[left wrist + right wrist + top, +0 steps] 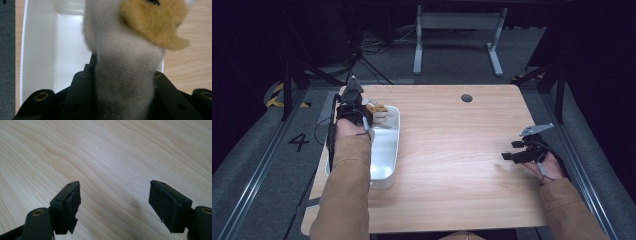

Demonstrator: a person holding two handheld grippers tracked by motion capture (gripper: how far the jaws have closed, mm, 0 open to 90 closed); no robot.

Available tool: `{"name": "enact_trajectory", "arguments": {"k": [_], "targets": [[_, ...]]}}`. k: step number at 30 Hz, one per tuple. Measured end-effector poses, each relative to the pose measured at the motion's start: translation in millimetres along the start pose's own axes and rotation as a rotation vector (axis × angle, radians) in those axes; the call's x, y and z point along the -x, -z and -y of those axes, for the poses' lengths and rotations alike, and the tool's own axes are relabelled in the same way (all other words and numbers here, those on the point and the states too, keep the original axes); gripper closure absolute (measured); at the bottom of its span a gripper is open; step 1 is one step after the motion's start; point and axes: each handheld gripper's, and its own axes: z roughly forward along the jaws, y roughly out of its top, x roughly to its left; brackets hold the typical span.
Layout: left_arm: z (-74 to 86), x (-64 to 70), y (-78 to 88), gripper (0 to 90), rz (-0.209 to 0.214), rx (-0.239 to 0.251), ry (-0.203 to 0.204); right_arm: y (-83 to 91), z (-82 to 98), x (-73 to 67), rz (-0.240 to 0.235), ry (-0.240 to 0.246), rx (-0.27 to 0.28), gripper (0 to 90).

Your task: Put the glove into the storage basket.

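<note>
Black tongs clamp a plush toy (122, 67) in my left gripper view, the fuzzy grey body squeezed narrow between the jaws and a tan, shaggy patch flopping off to one side. On the high view I hold the left tongs (362, 111) over the far end of a white plastic tub (384, 150), a smooth, glossy, round-cornered bin at the left edge of the pale wood-grain bench (452, 150). The toy hangs above the tub's far rim, partly over it and partly over the bench. My right tongs (508, 151) rest wide apart and empty near the right edge, well away from the tub. As I judge it, the risk is a release too near the rim: the soft, light toy could drape over the wall and slide onto the bench, or cling to the pads.
</note>
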Motion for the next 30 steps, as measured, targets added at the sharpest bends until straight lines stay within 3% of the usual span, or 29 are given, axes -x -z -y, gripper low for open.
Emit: {"name": "enact_trajectory", "arguments": {"k": [7, 16, 30], "targets": [[2.5, -3.3, -11.4, 70.3, 0.030, 0.006, 0.027, -0.2, 0.1, -0.3, 0.001, 0.000, 0.000, 25.7], [9.1, -12.3, -30.7, 70.1, 0.029, 0.015, 0.042, -1.6, 0.4, -0.2, -0.006, 0.000, -0.007, 25.7], [19.6, -28.0, -57.1, 70.0, 0.020, -0.014, 0.069, -4.9, 0.7, -1.4, -0.007, 0.008, -0.021, 25.7]]}}
